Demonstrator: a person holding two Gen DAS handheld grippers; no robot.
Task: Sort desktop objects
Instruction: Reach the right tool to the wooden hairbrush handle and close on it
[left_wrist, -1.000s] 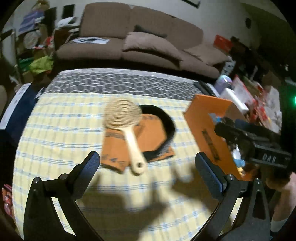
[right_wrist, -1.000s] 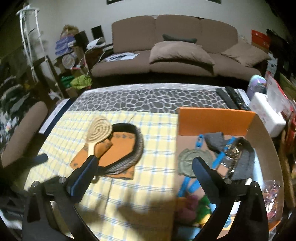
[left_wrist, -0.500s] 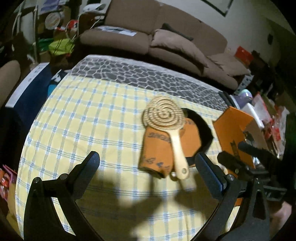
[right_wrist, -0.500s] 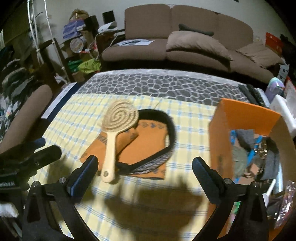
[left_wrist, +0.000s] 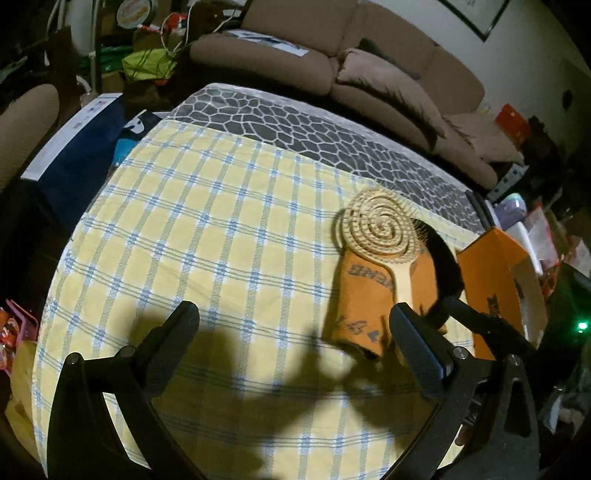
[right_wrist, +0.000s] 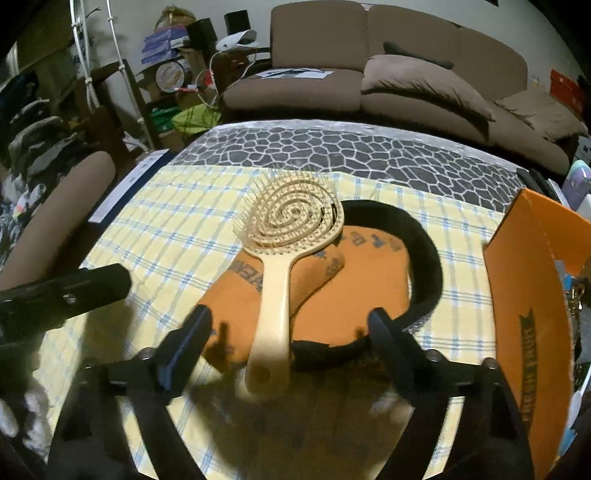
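A cream spiral hairbrush (right_wrist: 280, 258) lies on an orange cloth (right_wrist: 354, 280) with a black band (right_wrist: 424, 258) curving round it, on the yellow checked tablecloth (right_wrist: 166, 236). My right gripper (right_wrist: 290, 343) is open, its fingers either side of the brush handle's end. My left gripper (left_wrist: 295, 332) is open and empty over bare tablecloth (left_wrist: 207, 236), left of the brush (left_wrist: 384, 236) and cloth (left_wrist: 365, 295). An orange box (right_wrist: 532, 288) stands at the right and shows in the left wrist view (left_wrist: 495, 273) too.
A brown sofa (right_wrist: 388, 74) with cushions stands behind the table. A grey mosaic strip (right_wrist: 351, 155) covers the table's far edge. Clutter and shelves fill the left side (right_wrist: 166, 74). The left gripper's finger (right_wrist: 66, 291) shows at the left of the right wrist view.
My right gripper moved left from over the orange box to the brush handle. My left gripper swung left, so the brush and cloth now sit at its right.
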